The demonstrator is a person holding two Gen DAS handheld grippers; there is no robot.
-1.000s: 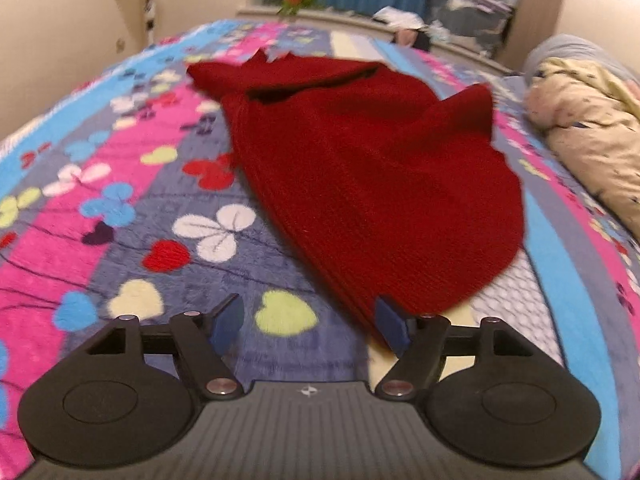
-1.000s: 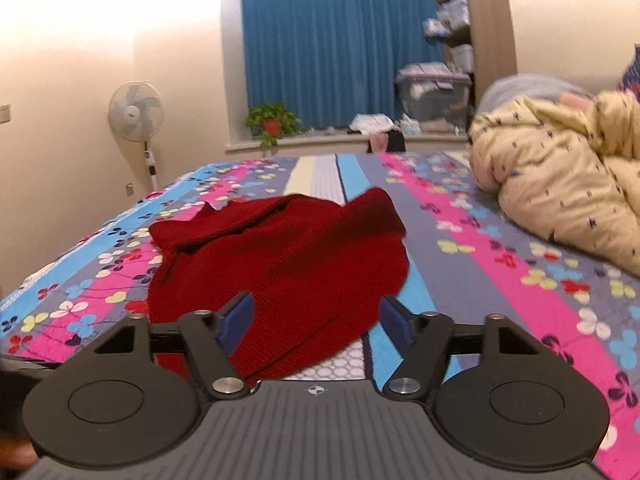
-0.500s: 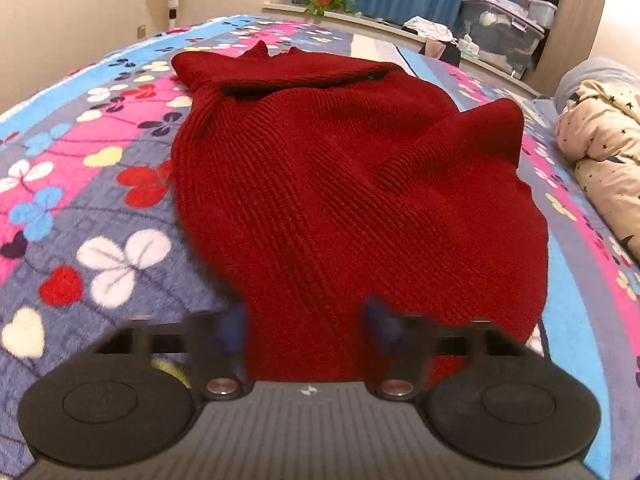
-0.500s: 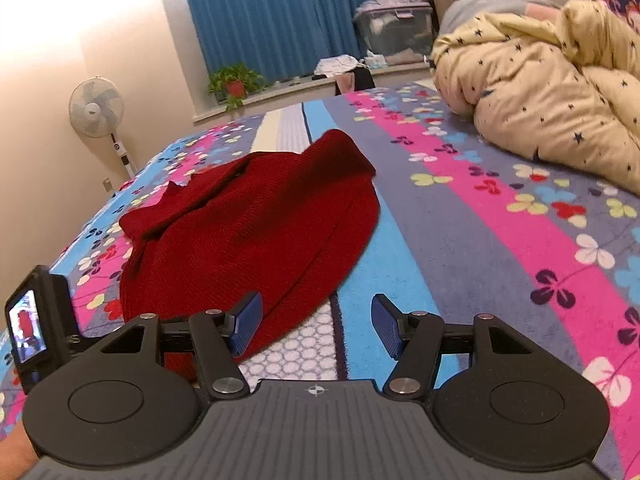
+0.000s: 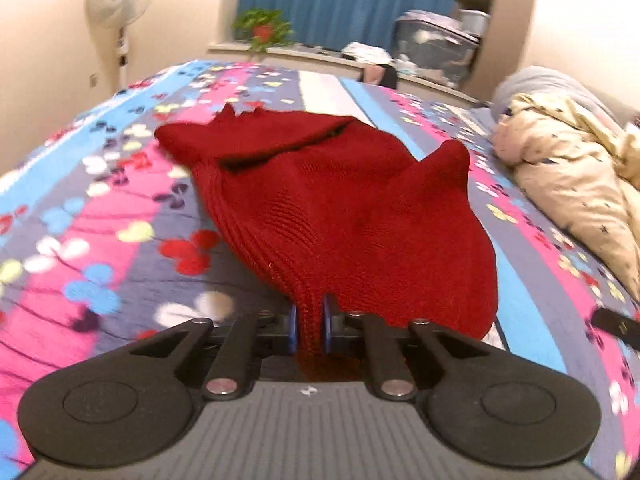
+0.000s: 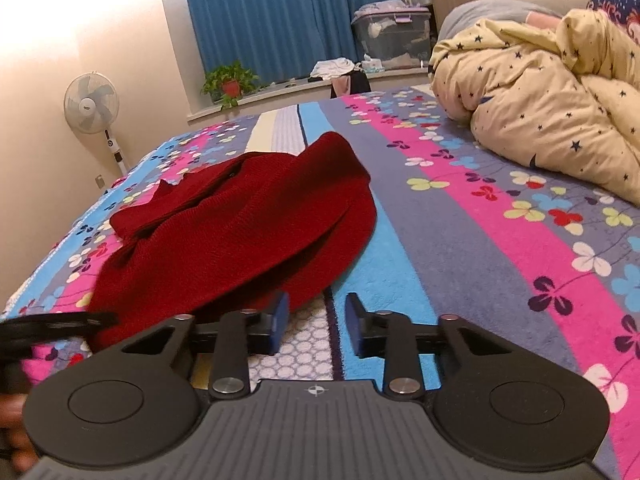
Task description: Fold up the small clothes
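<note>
A small dark red knit sweater (image 5: 340, 208) lies spread on the flowered bedspread (image 5: 100, 216). My left gripper (image 5: 309, 326) is shut on the sweater's near hem, which bunches between the blue pads. In the right wrist view the sweater (image 6: 240, 236) lies ahead and to the left. My right gripper (image 6: 316, 322) is open and empty, low over the bedspread just right of the sweater's near edge. The left gripper's tip (image 6: 56, 320) shows at the far left of that view.
A rumpled cream star-print duvet (image 6: 540, 108) and a grey pillow (image 6: 484, 12) lie on the right side of the bed. Beyond the bed stand a fan (image 6: 92, 108), a potted plant (image 6: 230, 84), blue curtains and a storage box (image 6: 392, 36).
My left gripper has moved onto the sweater's near hem and shut on it, lifting it slightly. My right gripper has come lower and narrowed a little beside the sweater's edge.
</note>
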